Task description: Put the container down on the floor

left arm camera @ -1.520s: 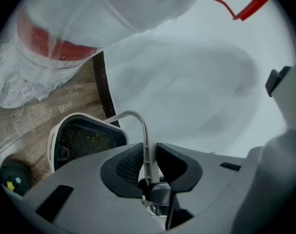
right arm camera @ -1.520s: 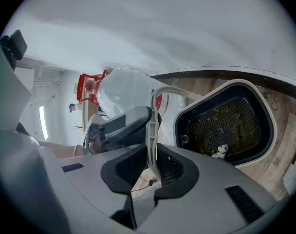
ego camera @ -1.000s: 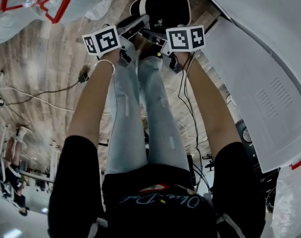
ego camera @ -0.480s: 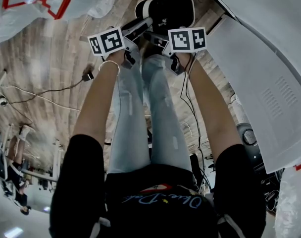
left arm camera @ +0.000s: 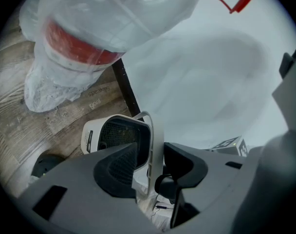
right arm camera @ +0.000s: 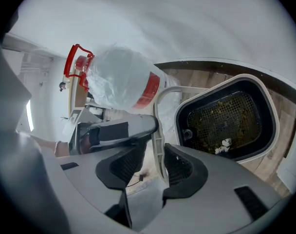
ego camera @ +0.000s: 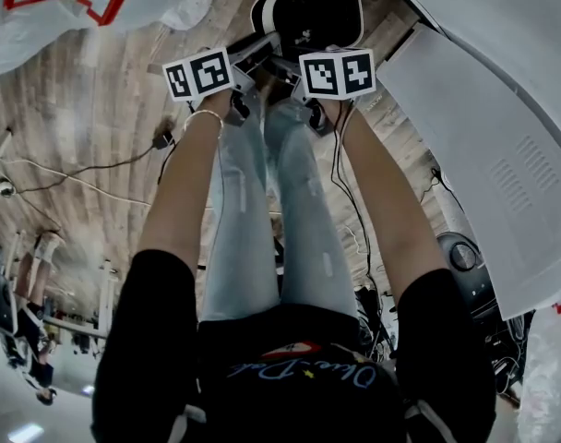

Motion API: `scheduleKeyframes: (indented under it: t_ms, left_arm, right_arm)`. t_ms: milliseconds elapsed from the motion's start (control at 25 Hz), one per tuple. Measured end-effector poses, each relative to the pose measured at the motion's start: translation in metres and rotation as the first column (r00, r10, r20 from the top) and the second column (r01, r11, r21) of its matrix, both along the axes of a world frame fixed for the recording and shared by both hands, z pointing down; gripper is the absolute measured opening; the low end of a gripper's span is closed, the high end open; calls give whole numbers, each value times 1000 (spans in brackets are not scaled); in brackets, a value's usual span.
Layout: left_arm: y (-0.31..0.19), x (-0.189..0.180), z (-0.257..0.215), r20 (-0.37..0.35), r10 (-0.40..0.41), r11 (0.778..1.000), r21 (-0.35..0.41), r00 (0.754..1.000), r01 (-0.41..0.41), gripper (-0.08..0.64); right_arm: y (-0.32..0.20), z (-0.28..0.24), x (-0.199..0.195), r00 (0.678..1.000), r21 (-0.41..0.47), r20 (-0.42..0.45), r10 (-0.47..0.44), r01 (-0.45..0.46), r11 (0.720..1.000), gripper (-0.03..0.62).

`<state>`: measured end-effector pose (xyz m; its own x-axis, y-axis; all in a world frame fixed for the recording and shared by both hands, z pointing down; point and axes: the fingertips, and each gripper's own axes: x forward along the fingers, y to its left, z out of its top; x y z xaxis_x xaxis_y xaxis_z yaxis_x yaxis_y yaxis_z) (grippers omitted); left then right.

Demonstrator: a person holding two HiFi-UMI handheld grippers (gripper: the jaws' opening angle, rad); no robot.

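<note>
The container (ego camera: 308,17), a white basket with a black mesh inside, rests on the wooden floor in front of the person's feet. Crumbs lie in the container (right arm camera: 226,116). Its white loop handle (left arm camera: 157,145) passes between the jaws of my left gripper (left arm camera: 150,162), close to the right pad, with a dark gap on the left side. My right gripper (right arm camera: 153,162) straddles the handle (right arm camera: 158,145) too; its jaws are opening and a gap shows beside the left pad. In the head view both the left gripper (ego camera: 262,49) and the right gripper (ego camera: 282,63) reach down to the container.
A big plastic-wrapped bottle (left arm camera: 84,33) with a red band stands on the floor beside the container. A white appliance panel (ego camera: 502,155) fills the right side. Cables (ego camera: 87,169) trail over the floor at the left. The person's legs (ego camera: 262,220) hang below the grippers.
The right gripper's marker cube has shifted a little left, toward the left one. The container stays in place on the floor.
</note>
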<state>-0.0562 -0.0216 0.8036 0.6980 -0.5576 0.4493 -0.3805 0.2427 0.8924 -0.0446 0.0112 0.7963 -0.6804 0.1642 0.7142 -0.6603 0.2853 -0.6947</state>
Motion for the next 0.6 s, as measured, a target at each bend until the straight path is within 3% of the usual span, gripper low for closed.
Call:
scheduleKeyframes:
  t_ms: [280, 480, 600]
  left_arm:
    - [8, -11, 2, 42, -1, 1000, -27, 999, 3, 184]
    - [17, -25, 1, 142, 41, 999, -22, 989, -38, 177]
    - [19, -23, -8, 115, 41, 999, -19, 992, -39, 172]
  right_arm:
    - [-12, -7, 11, 999, 76, -37, 26, -23, 997, 158]
    - [-23, -17, 20, 994, 78, -14, 109, -108, 991, 158]
    - [-27, -27, 25, 989, 79, 9, 147, -147, 986, 155]
